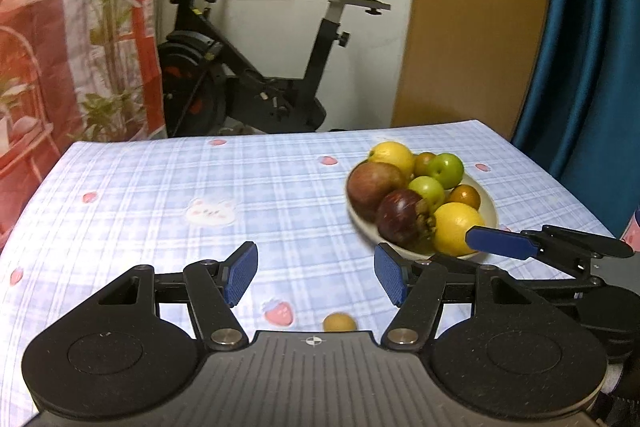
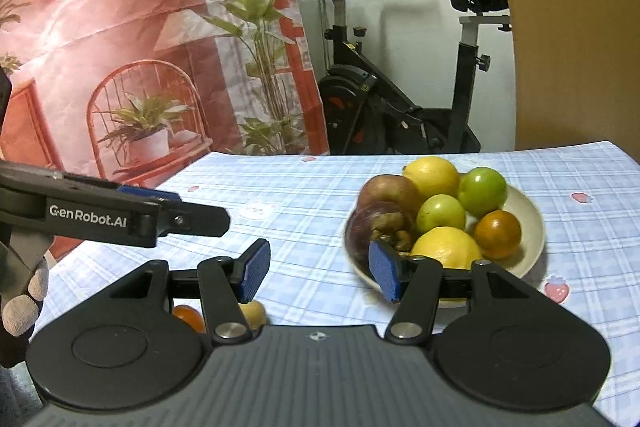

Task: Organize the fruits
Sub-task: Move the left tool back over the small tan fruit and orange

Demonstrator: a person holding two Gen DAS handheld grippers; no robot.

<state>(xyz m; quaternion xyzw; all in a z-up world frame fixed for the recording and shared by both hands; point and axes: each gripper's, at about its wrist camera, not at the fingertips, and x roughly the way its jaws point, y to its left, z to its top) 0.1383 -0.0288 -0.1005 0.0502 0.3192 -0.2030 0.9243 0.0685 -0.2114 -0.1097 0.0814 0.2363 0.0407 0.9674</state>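
A cream plate (image 1: 490,207) (image 2: 532,227) on the checked tablecloth holds several fruits: two yellow lemons (image 2: 432,175), a red-brown apple (image 1: 374,189), a dark purple mangosteen (image 1: 402,217), two green fruits (image 2: 482,185) and small orange-brown ones (image 2: 498,233). A small yellow-brown fruit (image 1: 339,323) (image 2: 255,311) lies loose on the cloth, beside an orange one (image 2: 188,317) half hidden by the gripper body. My left gripper (image 1: 316,277) (image 2: 196,209) hangs open and empty, left of the plate. My right gripper (image 2: 319,271) is open and empty too, its right finger in front of the plate's near rim; its blue pad (image 1: 500,243) shows beside a lemon.
An exercise bike (image 1: 256,67) stands behind the table's far edge. A printed orange backdrop (image 2: 120,47) hangs on the left, a blue curtain (image 1: 592,47) on the right. A gloved hand (image 2: 24,301) holds the left gripper. A pink object (image 1: 632,231) sits at the right edge.
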